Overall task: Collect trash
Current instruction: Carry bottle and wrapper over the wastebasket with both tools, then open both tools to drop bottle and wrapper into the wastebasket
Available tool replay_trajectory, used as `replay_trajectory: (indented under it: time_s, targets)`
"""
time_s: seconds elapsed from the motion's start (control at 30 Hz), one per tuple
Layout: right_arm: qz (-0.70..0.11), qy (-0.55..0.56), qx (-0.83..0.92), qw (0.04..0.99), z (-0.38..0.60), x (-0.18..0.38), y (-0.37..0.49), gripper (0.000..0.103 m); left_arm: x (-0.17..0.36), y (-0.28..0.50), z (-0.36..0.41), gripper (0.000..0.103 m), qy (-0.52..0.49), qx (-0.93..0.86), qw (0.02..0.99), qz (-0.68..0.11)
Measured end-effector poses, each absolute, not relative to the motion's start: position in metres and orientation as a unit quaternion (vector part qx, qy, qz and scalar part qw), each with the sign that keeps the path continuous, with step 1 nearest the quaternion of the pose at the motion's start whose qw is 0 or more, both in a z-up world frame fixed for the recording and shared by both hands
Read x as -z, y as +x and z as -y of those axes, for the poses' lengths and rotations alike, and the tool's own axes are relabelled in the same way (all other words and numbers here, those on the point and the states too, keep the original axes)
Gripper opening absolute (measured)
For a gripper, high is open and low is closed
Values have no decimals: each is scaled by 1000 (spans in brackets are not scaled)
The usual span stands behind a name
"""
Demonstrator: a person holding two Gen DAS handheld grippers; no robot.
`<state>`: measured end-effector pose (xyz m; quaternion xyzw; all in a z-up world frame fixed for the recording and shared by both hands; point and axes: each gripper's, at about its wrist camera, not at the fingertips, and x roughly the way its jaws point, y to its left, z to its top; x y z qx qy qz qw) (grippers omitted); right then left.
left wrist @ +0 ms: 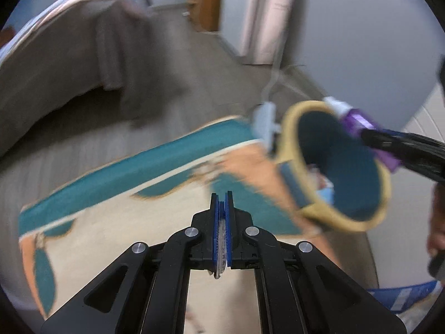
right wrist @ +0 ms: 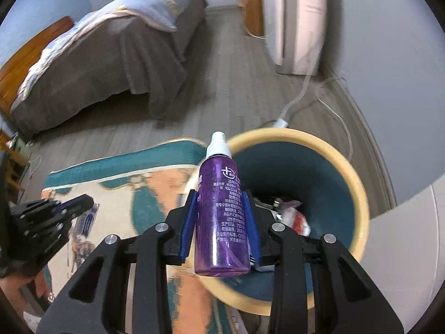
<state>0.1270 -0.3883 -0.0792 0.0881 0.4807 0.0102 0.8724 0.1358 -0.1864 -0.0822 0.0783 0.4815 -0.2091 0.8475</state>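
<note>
My left gripper (left wrist: 222,197) is shut on a thin flat wrapper (left wrist: 221,239), seen edge-on between its blue pads, above the patterned rug (left wrist: 116,231). In the right wrist view that left gripper (right wrist: 83,201) is at the left, with the blue-and-white wrapper (right wrist: 86,220) hanging from it. My right gripper (right wrist: 219,194) is shut on a purple spray bottle (right wrist: 222,217) with a white cap. It holds the bottle over the near rim of a round bin (right wrist: 361,203), yellow outside and teal inside, with trash (right wrist: 294,214) at the bottom. In the left wrist view, the bin (left wrist: 290,136) is at the right, the bottle (left wrist: 357,121) at its far rim.
The bin stands on the rug's edge (right wrist: 155,189) on a grey wood floor. A bed (right wrist: 116,55) with a grey cover is behind. A tall white appliance (right wrist: 297,22), a power strip (right wrist: 281,123) with cables and a wooden cabinet (right wrist: 253,8) line the wall. A person's hand (left wrist: 436,222) shows at the right.
</note>
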Motion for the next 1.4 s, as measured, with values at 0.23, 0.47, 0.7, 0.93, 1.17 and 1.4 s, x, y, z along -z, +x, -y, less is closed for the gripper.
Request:
replay_trajectory:
  time_s: [0.23, 0.47, 0.7, 0.93, 1.17, 1.4]
  targets:
    - [-494, 117, 31, 861, 435, 96, 122, 32, 83, 123, 279, 5, 123, 304, 821, -468]
    - [-505, 148, 54, 849, 463, 112, 117, 32, 92, 125, 322, 5, 156, 329, 811, -458]
    - [-511, 151, 62, 844, 471, 118, 116, 32, 106, 137, 330, 5, 145, 328, 805, -472]
    - [-522, 175, 70, 832, 476, 131, 119, 32, 111, 150, 332, 10, 143, 311, 812, -472]
    - [-529, 185, 60, 826, 466, 144, 131, 32, 107, 154, 316, 28, 142, 292, 825, -462]
    - [-519, 246, 62, 816, 467, 152, 139, 50, 104, 156, 289, 37, 145, 277, 832, -459]
